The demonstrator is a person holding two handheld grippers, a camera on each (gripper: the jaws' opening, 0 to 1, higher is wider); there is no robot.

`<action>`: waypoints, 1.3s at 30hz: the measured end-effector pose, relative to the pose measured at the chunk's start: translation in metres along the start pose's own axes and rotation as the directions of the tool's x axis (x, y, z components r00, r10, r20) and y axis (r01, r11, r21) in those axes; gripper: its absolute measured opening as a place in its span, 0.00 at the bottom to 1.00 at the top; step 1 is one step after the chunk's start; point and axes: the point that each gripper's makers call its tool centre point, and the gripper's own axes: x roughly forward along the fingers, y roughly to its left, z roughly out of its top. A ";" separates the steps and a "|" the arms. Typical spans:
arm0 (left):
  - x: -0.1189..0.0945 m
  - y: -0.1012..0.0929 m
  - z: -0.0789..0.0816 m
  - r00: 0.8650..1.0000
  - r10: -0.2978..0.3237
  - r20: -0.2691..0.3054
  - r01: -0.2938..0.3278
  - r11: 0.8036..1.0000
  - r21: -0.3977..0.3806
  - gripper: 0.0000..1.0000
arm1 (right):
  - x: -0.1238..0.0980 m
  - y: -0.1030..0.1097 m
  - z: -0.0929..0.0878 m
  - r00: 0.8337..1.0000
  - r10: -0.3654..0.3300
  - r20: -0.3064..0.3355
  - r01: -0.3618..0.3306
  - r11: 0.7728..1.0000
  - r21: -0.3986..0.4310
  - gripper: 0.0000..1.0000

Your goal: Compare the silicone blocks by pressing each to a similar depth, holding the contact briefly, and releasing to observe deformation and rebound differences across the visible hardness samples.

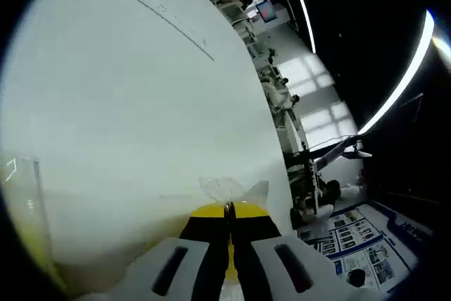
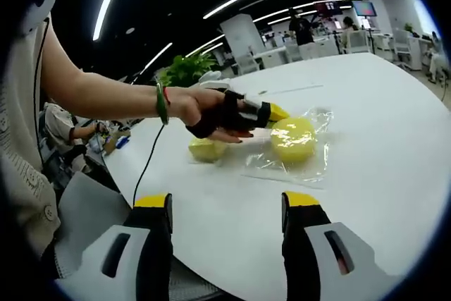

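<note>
1. Your left gripper (image 1: 229, 209) is pinching its jaws together on clear wrapping (image 1: 224, 189) over the white table (image 1: 141, 103).
2. Your right gripper (image 2: 229, 206) is hovering, jaws apart.
3. Two yellow blocks, one bagged (image 2: 294, 138) and one smaller (image 2: 206, 149), are lying beside your left hand (image 2: 211, 112).

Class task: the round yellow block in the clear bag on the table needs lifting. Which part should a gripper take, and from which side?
Take the round yellow block across its curved sides, coming from above with the right gripper, which is open. It lies flat in its clear bag, so probably only those sides give the jaws two opposite faces.
</note>
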 end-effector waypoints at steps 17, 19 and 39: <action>-0.022 -0.037 0.002 0.999 -0.031 -0.019 0.034 0.973 0.228 0.00 | 0.001 0.011 0.005 1.000 0.012 0.006 -0.011 0.999 -0.033 0.56; -0.025 -0.045 0.001 0.999 -0.043 -0.022 0.047 0.962 0.267 0.00 | 0.001 0.011 0.004 1.000 0.008 -0.001 -0.008 0.999 -0.035 0.56; -0.094 -0.095 -0.010 0.993 -0.101 -0.059 0.117 0.828 0.548 0.00 | -0.008 0.030 0.028 1.000 0.003 0.005 -0.002 0.991 -0.134 0.57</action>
